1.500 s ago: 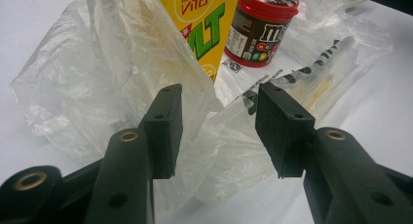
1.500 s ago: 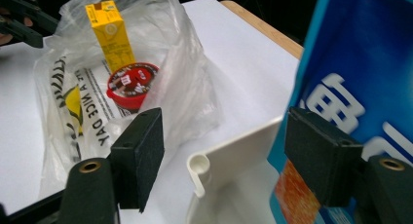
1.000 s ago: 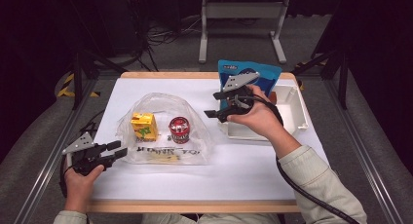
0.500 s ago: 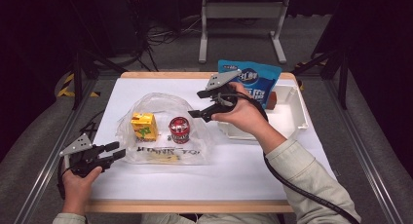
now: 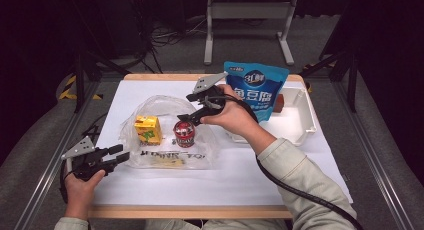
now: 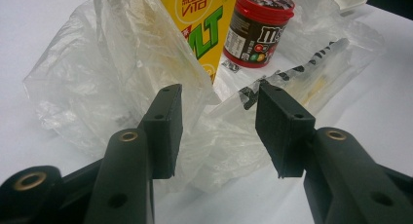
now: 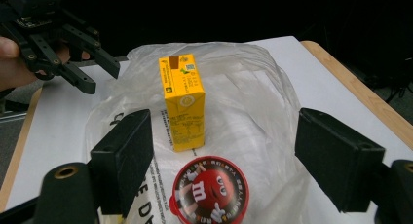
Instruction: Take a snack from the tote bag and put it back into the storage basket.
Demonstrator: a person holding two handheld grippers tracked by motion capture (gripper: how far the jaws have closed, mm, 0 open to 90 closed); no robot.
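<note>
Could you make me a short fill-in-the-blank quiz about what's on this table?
1. The yellow drink carton stands upright on a clear plastic ____.
2. The candy tub beside the carton has a ____ lid.
3. The right tool hovers above the tub with its jaws ____.
4. The blue pouch leans in a ____ tray.

Missing words: bag; red; open; white

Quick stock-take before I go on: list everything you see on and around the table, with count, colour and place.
Table: one, white top, wooden edge.
Bag: one, clear plastic, left of centre, lying flat.
Carton: one, yellow, upright on the bag.
Tub: one, red lid, right of the carton.
Pouch: one, blue, upright in the tray's near-left corner.
Tray: one, white, right side.
Brown thing: one, in the tray behind the pouch; unclear what.
Left gripper: black, open, at the bag's left edge.
Right gripper: black, open, above the tub.
</note>
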